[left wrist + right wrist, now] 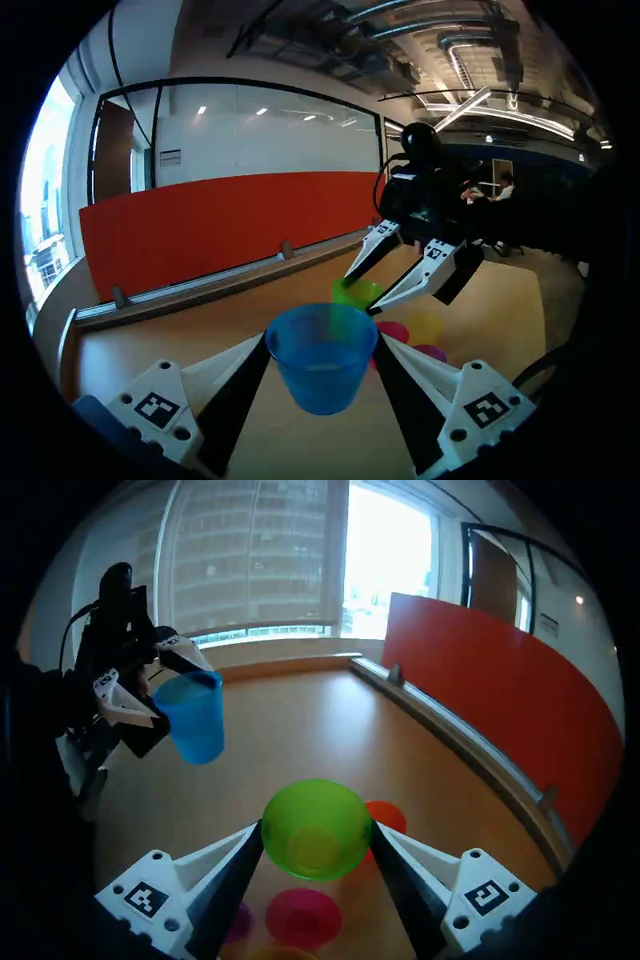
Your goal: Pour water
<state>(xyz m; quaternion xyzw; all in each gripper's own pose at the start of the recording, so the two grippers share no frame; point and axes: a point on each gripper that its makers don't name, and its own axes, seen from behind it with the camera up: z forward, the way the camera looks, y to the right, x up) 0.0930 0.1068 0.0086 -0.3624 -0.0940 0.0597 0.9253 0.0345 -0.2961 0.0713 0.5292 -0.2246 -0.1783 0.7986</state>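
So, the blue cup (322, 370) with water is held clamped upright in the left gripper (322, 342) above the middle of the table (232, 320), the green cup (316, 832) clamped near it in the right gripper (315, 829), presumably for filling.

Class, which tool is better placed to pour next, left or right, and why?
Left. The left tool grips the blue cup, which holds water; the right tool grips the green cup, which looks empty, ready to receive.

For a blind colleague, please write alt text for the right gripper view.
The right gripper grips a green cup over a wooden table; at left, the left gripper holds a blue cup raised.
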